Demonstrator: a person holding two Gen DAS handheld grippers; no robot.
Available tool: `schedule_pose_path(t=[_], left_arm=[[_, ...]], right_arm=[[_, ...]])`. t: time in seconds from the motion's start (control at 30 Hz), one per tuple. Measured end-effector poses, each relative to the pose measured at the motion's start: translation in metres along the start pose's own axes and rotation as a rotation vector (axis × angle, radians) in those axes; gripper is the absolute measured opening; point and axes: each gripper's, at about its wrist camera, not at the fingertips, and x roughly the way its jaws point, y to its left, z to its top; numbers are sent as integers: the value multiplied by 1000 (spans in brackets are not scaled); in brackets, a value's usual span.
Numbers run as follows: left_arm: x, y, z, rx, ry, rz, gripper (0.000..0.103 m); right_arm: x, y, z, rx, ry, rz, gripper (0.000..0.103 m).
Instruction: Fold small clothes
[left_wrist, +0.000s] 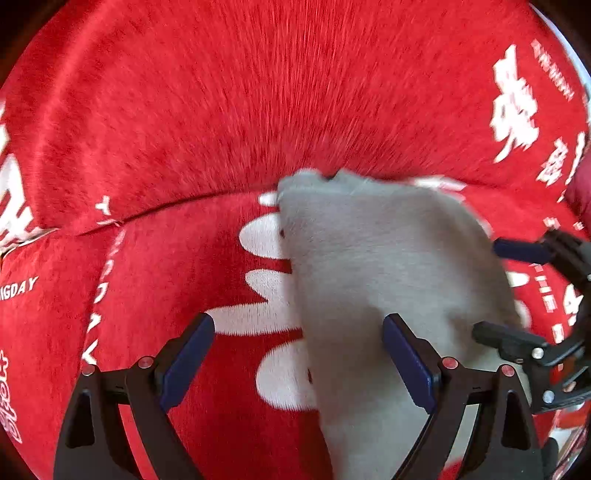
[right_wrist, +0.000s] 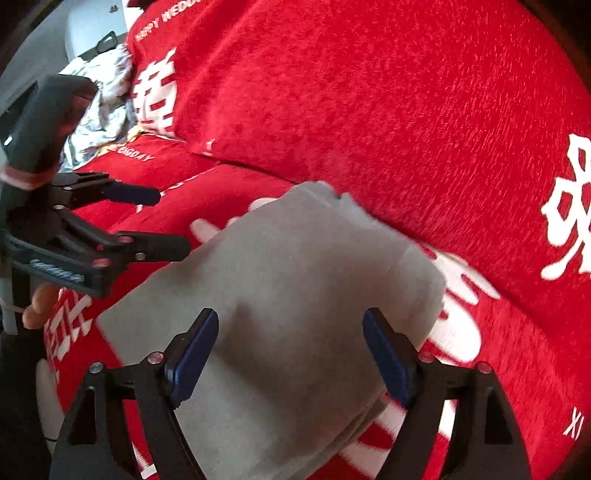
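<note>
Right wrist view: both grippers (right_wrist: 290, 350) (left_wrist: 299, 354) gape empty over the folded grey cloth (right_wrist: 295, 295), whose loose top layer could spring open unpinned

A red plush sofa cover (right_wrist: 369, 92) with white printed characters and lettering fills both views; a seam (left_wrist: 166, 208) between seat and backrest crosses the left wrist view's middle left. In the upper left of the right wrist view, a crumpled pale patterned cloth (right_wrist: 99, 107) lies beside a grey-white surface (right_wrist: 88, 26). Light is bright and even.
</note>
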Motion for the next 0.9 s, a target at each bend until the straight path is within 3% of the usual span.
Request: schedule_pose_path(t=[0.1,0.17,0.27,0.4,0.6,0.9], left_arm=[[22,-1,7,-17,41,19,103],[29,-5,11,-4,25,37,103],[27,-11,20,15,25,40,103],[9,-12,23,17,-27,8,103],[-1,-2,27,-30,-65,5,103],[13,22,20,-70,-22,62,103]], right_arm=[[36,-15,4,4,92,-28,84],[47,-30,3,48,88,-34,101],[55,-56,0,183,97,19,102],[32,-39,3,91,51,-48,102],[11,-17,16,31,-12,-26,102],[50,8,42,8,61,-60,102]])
